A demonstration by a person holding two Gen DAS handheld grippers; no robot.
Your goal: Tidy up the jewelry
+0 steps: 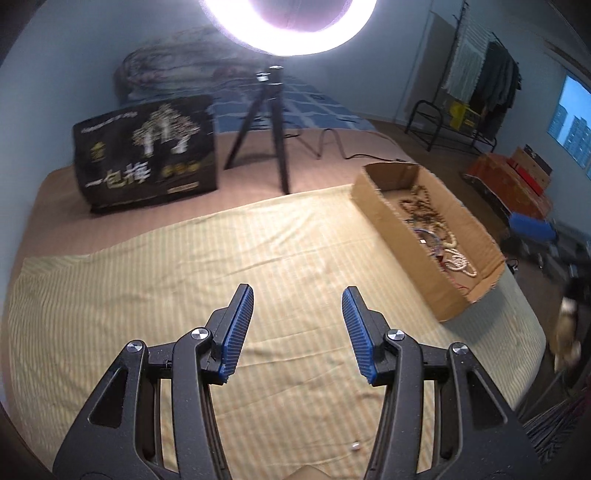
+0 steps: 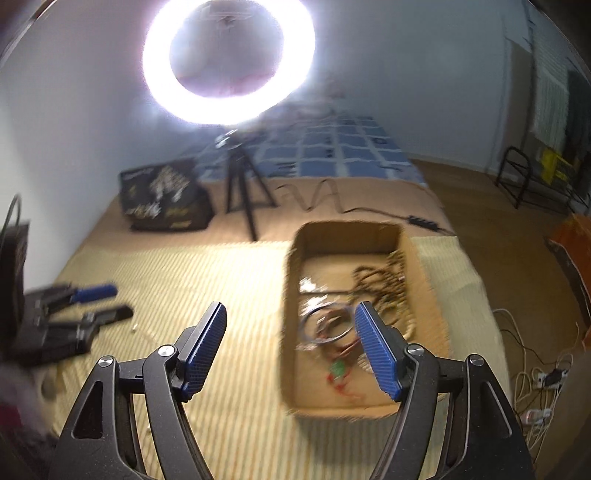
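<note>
A shallow cardboard box (image 1: 373,192) lies on the yellow striped cloth (image 1: 184,266) at the right; it also shows in the right wrist view (image 2: 291,280). In it lie a tangle of brown bead strands (image 1: 421,203), white pearl strands (image 1: 460,262), metal bangles (image 2: 325,321) and a small green and red piece (image 2: 338,369). My left gripper (image 1: 297,299) is open and empty above the cloth, left of the box. My right gripper (image 2: 290,314) is open and empty, its right finger over the box. The left gripper shows at the far left in the right wrist view (image 2: 107,299).
A ring light (image 1: 288,26) on a black tripod (image 1: 266,125) stands behind the cloth, with a black printed bag (image 1: 147,151) to its left. A cable (image 2: 332,199) runs behind the box. A tiny white bead (image 1: 355,446) lies on the cloth. The bed edge drops off at right.
</note>
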